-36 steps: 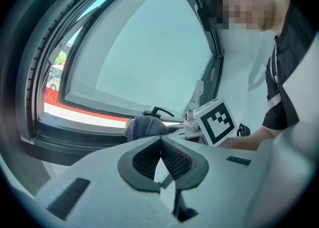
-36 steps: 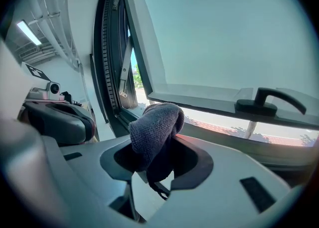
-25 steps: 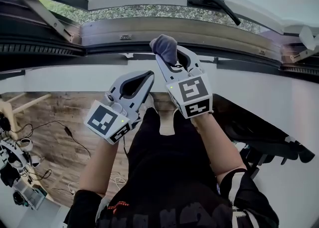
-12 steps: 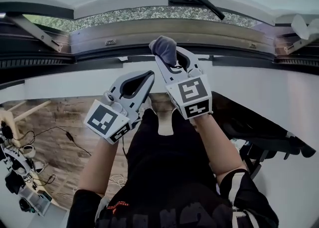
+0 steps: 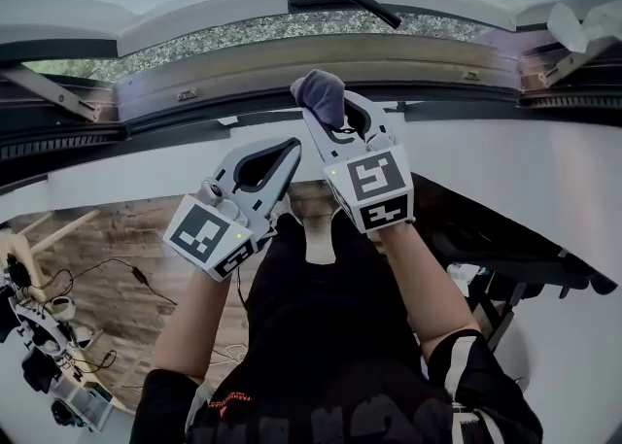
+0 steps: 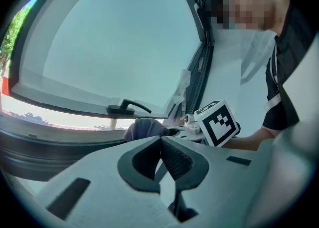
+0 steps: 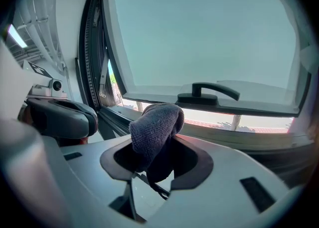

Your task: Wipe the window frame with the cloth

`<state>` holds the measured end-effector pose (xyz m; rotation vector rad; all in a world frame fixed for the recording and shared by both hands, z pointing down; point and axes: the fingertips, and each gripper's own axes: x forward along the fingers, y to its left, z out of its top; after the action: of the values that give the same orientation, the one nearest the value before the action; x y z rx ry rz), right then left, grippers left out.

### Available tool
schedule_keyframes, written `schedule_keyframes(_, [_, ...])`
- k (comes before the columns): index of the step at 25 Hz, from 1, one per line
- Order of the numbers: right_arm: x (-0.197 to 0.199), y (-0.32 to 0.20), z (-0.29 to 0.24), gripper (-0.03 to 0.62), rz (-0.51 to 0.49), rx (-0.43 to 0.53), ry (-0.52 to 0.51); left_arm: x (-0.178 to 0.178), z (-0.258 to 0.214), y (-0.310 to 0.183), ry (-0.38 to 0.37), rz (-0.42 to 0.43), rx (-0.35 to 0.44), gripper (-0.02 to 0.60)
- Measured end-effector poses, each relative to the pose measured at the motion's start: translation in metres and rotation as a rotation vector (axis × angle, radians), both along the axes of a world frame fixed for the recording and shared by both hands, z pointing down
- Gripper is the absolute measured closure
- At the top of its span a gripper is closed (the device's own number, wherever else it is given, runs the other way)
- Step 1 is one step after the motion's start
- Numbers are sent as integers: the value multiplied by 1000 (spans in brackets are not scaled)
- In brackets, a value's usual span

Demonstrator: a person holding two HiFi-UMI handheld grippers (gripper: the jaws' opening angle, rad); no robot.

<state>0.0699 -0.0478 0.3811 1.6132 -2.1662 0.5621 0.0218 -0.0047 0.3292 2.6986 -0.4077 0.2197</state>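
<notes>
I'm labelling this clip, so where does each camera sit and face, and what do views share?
Head view: on the person's head, facing down at the left gripper, right gripper, forearms and legs below the window frame.
Left gripper view: on the left gripper, facing along its shut jaws towards the window.
Right gripper view: on the right gripper, facing the window over the gripped cloth.
Shared: all show the cloth and window handle.

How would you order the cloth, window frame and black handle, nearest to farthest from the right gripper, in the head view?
1. cloth, in the right gripper's jaws
2. window frame, just beyond
3. black handle, on the open sash
</notes>
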Motion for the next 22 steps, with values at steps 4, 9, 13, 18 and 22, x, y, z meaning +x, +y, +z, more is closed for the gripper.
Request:
schedule_keyframes(4, [17, 5, 0, 439, 20, 0, 2, 16, 0, 4, 2, 21, 0, 561])
schedule_keyframes(9, [37, 12, -1, 439, 45, 3, 3, 34, -1, 10, 1, 44, 2, 561])
schedule_keyframes(13, [51, 17, -1, 439, 63, 4, 2, 46, -1, 14, -1, 59, 4, 561])
schedule_keyframes(18, [68, 21, -2, 439, 87, 6, 4, 60, -2, 17, -2, 77, 6, 561])
schedule_keyframes(22, [82, 26, -2, 439, 110, 6, 6, 70, -2, 21, -2, 92, 7, 561])
